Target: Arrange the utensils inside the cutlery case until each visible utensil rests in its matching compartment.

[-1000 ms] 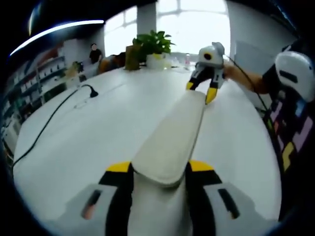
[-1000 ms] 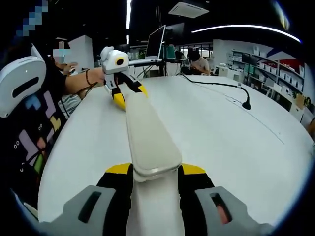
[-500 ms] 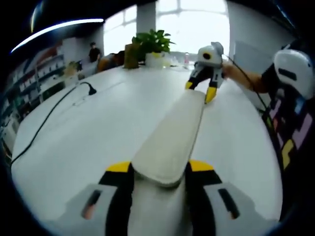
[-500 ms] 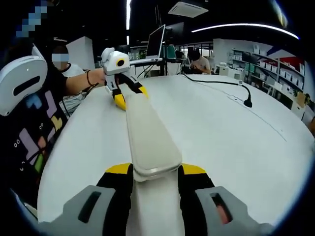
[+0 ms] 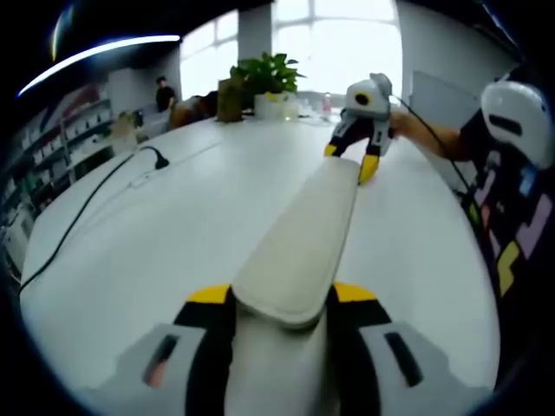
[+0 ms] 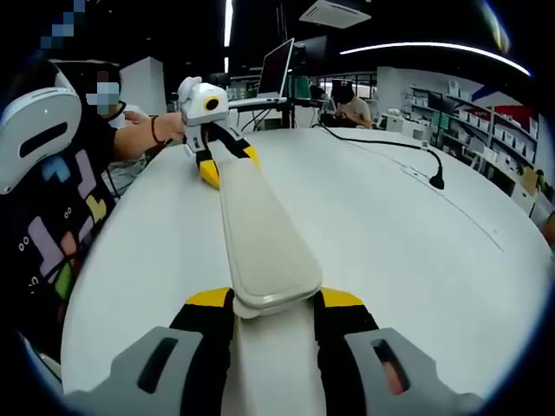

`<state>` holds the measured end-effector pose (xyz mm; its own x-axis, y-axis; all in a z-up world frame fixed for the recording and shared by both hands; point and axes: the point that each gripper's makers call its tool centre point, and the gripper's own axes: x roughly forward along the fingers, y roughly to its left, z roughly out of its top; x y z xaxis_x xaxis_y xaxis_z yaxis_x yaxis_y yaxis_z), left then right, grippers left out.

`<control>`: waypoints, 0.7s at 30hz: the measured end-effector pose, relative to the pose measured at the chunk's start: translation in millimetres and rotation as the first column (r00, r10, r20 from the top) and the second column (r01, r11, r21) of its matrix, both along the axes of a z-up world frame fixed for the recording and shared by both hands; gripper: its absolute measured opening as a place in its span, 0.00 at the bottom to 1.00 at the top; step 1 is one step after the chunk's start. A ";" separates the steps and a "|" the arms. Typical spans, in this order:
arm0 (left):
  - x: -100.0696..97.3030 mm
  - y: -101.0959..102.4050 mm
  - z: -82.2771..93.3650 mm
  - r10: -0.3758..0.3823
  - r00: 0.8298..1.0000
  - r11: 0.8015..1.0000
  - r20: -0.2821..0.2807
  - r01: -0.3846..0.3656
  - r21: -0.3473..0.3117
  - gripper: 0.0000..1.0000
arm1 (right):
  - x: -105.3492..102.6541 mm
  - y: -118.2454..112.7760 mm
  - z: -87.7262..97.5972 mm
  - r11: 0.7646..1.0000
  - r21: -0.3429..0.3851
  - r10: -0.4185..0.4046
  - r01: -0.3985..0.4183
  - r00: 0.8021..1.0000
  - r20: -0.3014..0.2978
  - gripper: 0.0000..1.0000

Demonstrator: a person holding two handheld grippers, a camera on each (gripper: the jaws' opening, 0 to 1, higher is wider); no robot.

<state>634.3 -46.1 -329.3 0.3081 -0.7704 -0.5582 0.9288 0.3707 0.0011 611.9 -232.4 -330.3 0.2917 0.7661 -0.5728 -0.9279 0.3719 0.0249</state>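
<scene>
Above the table [image 5: 156,243], you hold the case [image 5: 303,243] lengthwise: left tool [image 5: 282,299] clamps one end, right tool [image 6: 273,299] the other. Two-ended grip keeps it level. It looks closed; utensils aren't visible.

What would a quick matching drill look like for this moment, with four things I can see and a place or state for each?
Things:
1. cutlery case
2. black cable
3. potted plant
4. laptop

Places or states:
A. open, on a desk beyond the table
B. at the table's far edge, in front of the windows
C. shut, held at each end by the left gripper and the right gripper
D. lying loose across the white table

Pairs: 1-C, 2-D, 3-B, 4-A
</scene>
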 end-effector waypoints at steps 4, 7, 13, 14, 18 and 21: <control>0.0 -0.1 0.0 0.003 1.000 1.000 0.002 -0.003 0.002 0.45 | 0.7 -1.9 -0.3 1.000 -0.007 -0.012 0.012 1.000 0.001 0.39; 1.5 0.7 2.3 0.008 1.000 1.000 0.013 -0.008 -0.001 0.46 | 2.0 -7.0 4.4 0.999 -0.009 -0.032 0.032 0.999 0.013 0.41; 2.1 10.2 13.6 0.030 0.999 0.999 0.024 -0.030 -0.011 0.47 | -6.3 -8.2 16.4 0.997 -0.013 -0.076 0.076 0.996 0.040 0.45; 2.1 12.1 16.1 0.036 0.999 0.999 0.028 -0.036 -0.014 0.47 | -5.5 -9.9 20.0 0.996 -0.002 -0.093 0.093 0.995 0.048 0.45; 1.7 19.5 27.2 0.054 0.997 0.998 0.051 -0.053 -0.031 0.47 | 0.1 -21.7 37.5 0.982 0.044 -0.187 0.183 0.976 0.112 0.47; 1.7 23.4 37.1 0.072 0.995 0.996 0.064 -0.068 -0.061 0.47 | 2.5 -28.7 53.7 0.968 0.079 -0.247 0.237 0.955 0.164 0.47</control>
<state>636.1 -22.8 -292.3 0.3971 -0.7762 -0.4898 0.8991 0.4361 0.0379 614.5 -261.0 -276.6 0.5620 0.6907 -0.4551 -0.8026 0.5884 -0.0982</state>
